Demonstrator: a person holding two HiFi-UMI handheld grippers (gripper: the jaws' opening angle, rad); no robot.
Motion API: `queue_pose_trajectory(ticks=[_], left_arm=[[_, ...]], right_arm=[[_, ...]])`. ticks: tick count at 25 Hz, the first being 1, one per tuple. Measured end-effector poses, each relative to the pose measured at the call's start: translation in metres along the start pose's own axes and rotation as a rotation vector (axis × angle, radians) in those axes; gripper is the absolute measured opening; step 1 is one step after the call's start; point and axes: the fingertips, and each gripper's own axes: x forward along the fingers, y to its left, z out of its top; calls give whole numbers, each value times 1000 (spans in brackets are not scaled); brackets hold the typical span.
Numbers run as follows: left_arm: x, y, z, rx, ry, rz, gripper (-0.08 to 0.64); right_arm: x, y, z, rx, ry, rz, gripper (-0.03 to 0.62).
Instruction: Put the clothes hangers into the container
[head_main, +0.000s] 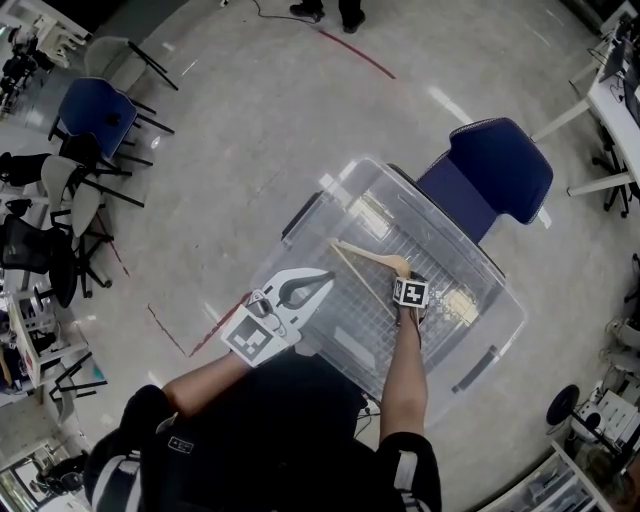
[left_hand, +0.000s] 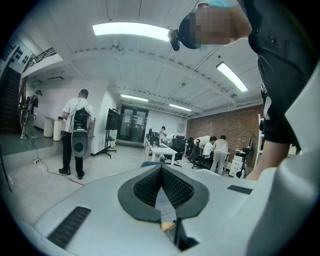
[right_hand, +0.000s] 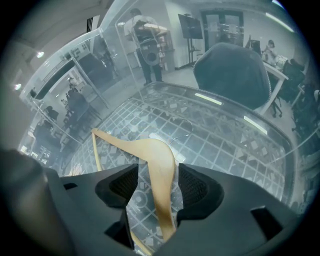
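**Location: open-plan office lab**

The site is an open-plan office that also serves as a lab. Indicators:

- A bare concrete floor (head_main: 250, 110) is marked with red tape (head_main: 358, 53).
- Spare chairs (head_main: 95, 115) are grouped at one side.
- People (left_hand: 217, 150) work at white desks (left_hand: 161, 150) set in rows.
- A screen (left_hand: 113, 120) stands on a floor stand.
- The far side is a brick wall (left_hand: 230, 127).
- Strip lights (left_hand: 132, 31) hang from an exposed ceiling.

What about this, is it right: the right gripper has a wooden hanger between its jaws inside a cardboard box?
The box is wrong: the right gripper has the wooden hanger between its jaws inside a clear plastic container, as the right gripper view shows.
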Motion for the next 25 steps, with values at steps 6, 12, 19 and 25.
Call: queue_pose_trajectory(ticks=[6,12,19,25], left_arm=[[-7,-1,3,0,-11,-6,25],[-11,-8,7,5,-32,-45,25],[-17,-19,16,-1,-78,-121,25],[-21,-27,25,-34,-118,-189,25]], right_arm=[[-15,-9,2,21,-17,-57,275],[-51,-10,8,66,-133,-101,218],[-133,10,27,92,-322,-132,138],[-237,39,52,114,-536,-193,83]])
